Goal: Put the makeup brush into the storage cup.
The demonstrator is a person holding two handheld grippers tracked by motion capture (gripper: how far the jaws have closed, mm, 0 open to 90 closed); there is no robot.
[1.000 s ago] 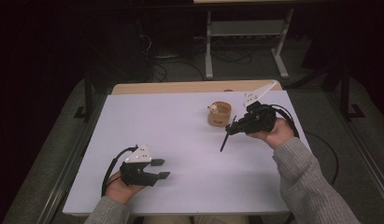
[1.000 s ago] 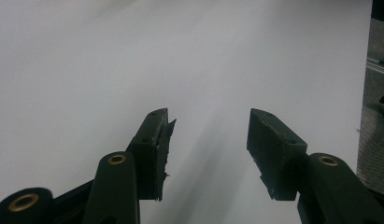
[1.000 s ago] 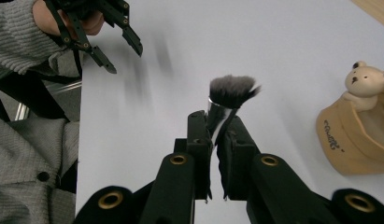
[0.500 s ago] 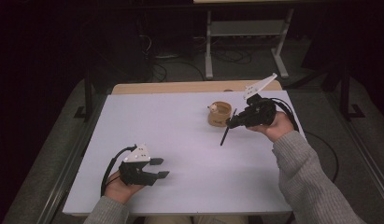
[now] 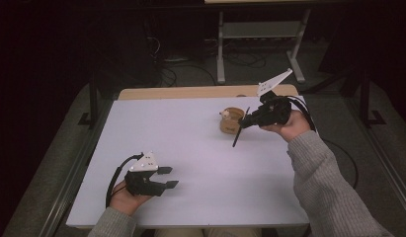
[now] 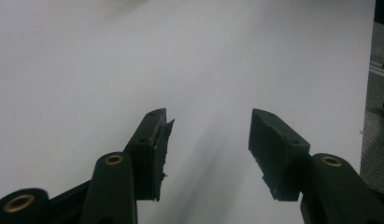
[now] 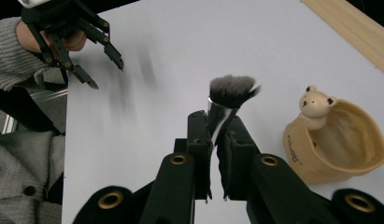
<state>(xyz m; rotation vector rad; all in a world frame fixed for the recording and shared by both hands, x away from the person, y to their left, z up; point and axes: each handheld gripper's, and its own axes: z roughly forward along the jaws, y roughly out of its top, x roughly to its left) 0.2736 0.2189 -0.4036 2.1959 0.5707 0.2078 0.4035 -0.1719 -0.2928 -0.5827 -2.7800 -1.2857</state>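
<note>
A makeup brush [image 7: 231, 90] with dark bristles and a black handle is clamped in my right gripper [image 7: 216, 121], bristles pointing away from the camera. In the high view the right gripper [image 5: 245, 121] hovers above the table's far right, just right of a tan cup [image 5: 230, 121], with the brush [image 5: 236, 139] slanting down and left in front of the cup. The cup [image 7: 337, 140] has a small bear figure [image 7: 316, 103] on its rim. My left gripper [image 5: 163, 177] rests near the front left of the white table [image 5: 190, 138], its jaws apart over bare surface [image 6: 208, 140].
A wooden strip [image 5: 190, 92] runs along the table's far edge. Beyond it stand a metal stand [image 5: 260, 34] and cables on the dark floor. A grey-sleeved arm [image 5: 324, 187] reaches in from the lower right.
The right gripper has risen and shifted slightly farther back with the brush, closer to the cup. The left gripper has stayed where it was.
</note>
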